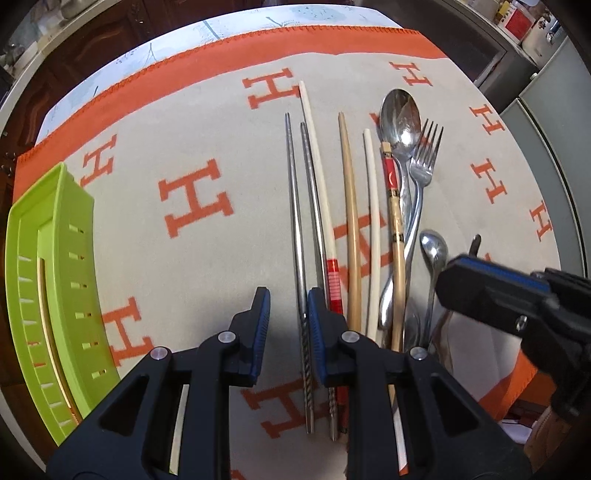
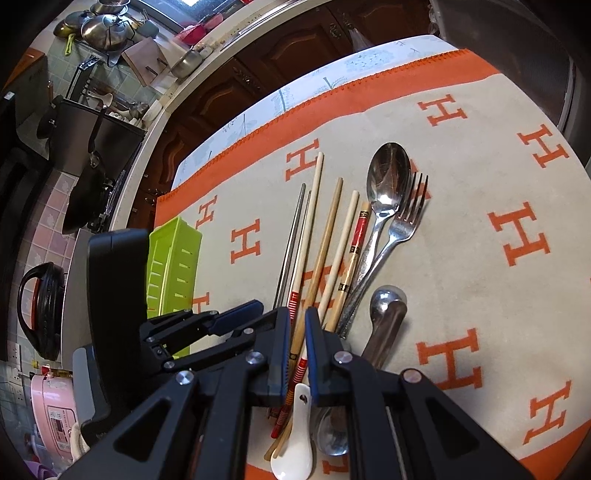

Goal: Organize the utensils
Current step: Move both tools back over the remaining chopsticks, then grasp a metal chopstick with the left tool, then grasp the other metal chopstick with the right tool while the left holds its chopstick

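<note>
Utensils lie in a row on the blanket: two metal chopsticks (image 1: 295,206), a white chopstick with a red-striped end (image 1: 318,166), a wooden chopstick (image 1: 351,221), a large spoon (image 1: 400,118) and a fork (image 1: 424,158). My left gripper (image 1: 288,295) hangs open over the metal chopsticks, one of them close beside its right finger. The right gripper (image 2: 298,321) hovers over the wooden and red-striped chopsticks, its jaws a narrow gap apart and gripping nothing. A white ceramic spoon (image 2: 295,443) lies under it. The green utensil tray (image 1: 55,277) stands at the left with a cream stick inside.
The orange-and-grey blanket (image 1: 184,122) with H letters covers the table, and its front edge is near at the lower right. A small metal spoon (image 1: 434,251) and a dark-handled spoon (image 2: 386,321) lie right of the row. A kitchen counter with pots (image 2: 103,29) is beyond.
</note>
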